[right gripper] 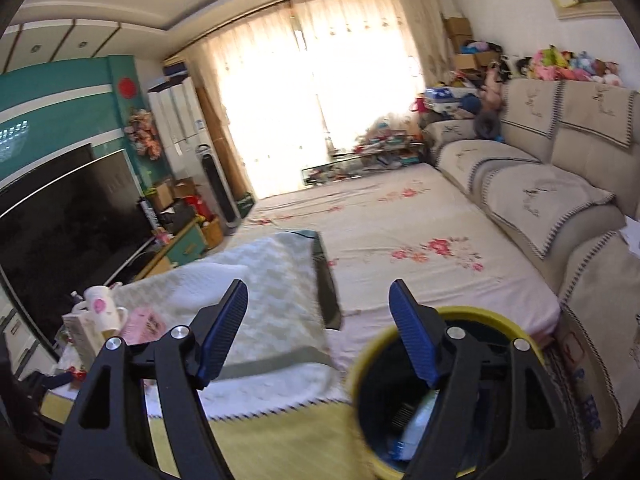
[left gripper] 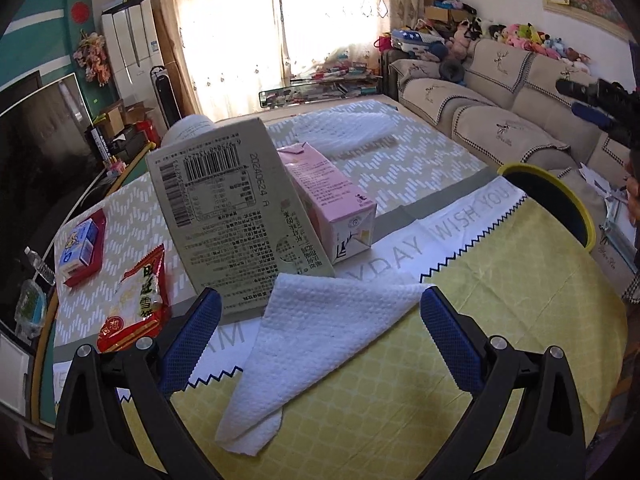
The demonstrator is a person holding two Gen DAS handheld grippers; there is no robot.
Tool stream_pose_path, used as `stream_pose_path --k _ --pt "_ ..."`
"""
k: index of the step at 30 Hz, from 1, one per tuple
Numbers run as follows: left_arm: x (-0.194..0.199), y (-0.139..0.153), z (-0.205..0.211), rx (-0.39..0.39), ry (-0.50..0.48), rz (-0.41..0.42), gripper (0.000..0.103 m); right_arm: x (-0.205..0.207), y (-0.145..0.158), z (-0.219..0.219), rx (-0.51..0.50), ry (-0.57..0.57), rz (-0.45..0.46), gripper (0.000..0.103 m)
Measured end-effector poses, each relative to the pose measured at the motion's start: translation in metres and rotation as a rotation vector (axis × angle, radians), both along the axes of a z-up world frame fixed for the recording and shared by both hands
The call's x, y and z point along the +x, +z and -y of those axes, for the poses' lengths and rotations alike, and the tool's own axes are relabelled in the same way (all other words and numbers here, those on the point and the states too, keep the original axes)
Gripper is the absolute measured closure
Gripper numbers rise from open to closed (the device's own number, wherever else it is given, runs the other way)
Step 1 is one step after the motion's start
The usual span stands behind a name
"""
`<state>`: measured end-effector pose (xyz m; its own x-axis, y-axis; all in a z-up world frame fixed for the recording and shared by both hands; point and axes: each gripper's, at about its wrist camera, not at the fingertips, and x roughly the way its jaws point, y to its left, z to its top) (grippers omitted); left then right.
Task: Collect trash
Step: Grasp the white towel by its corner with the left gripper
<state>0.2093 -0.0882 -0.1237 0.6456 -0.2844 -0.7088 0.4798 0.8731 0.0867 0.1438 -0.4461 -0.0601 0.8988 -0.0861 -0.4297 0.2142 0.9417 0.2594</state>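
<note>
In the left wrist view a crumpled white paper towel (left gripper: 316, 344) lies on the yellow tablecloth, between the fingers of my open left gripper (left gripper: 320, 304). Behind it stand a tall beige carton (left gripper: 232, 216) and a pink carton (left gripper: 332, 200). A red snack bag (left gripper: 140, 300) and a small blue box (left gripper: 80, 250) lie to the left. The yellow-rimmed dark trash bin (left gripper: 556, 200) stands at the table's right edge. In the right wrist view my open, empty right gripper (right gripper: 318, 292) hovers above the bin (right gripper: 400, 412), which holds some trash.
A second paper towel (left gripper: 344, 130) lies at the table's far end. A white mug (right gripper: 102, 312) stands on the table's left side in the right wrist view. A sofa (left gripper: 500, 120) runs along the right, a television (right gripper: 68, 208) along the left.
</note>
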Motion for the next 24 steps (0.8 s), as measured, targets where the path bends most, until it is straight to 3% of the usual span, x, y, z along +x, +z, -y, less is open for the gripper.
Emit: stream_pose_path --k 6,12,15,17,20,23,24 --pt "0.015 -0.016 -0.005 -0.021 -0.025 -0.083 0.005 0.046 -0.013 -0.051 -0.031 0.089 -0.039 0.031" --pt "0.020 -0.023 -0.009 -0.037 -0.034 -0.141 0.008 0.056 -0.026 -0.075 -0.037 0.173 -0.040 0.031" --pt "0.024 -0.027 -0.011 -0.040 -0.026 -0.176 0.031 0.060 -0.027 -0.089 -0.044 0.275 -0.041 0.024" --pt "0.026 -0.031 -0.013 -0.045 -0.021 -0.204 0.040 0.062 -0.033 -0.097 -0.041 0.326 -0.068 0.024" --pt "0.024 -0.033 -0.014 -0.049 -0.025 -0.215 0.047 0.058 -0.031 -0.100 -0.072 0.320 -0.057 0.024" --pt "0.023 -0.032 -0.013 -0.052 -0.034 -0.225 0.064 0.055 -0.029 -0.091 -0.043 0.302 -0.045 0.023" --pt "0.022 -0.031 -0.012 -0.055 -0.038 -0.229 0.074 0.055 -0.029 -0.088 -0.031 0.295 -0.046 0.023"
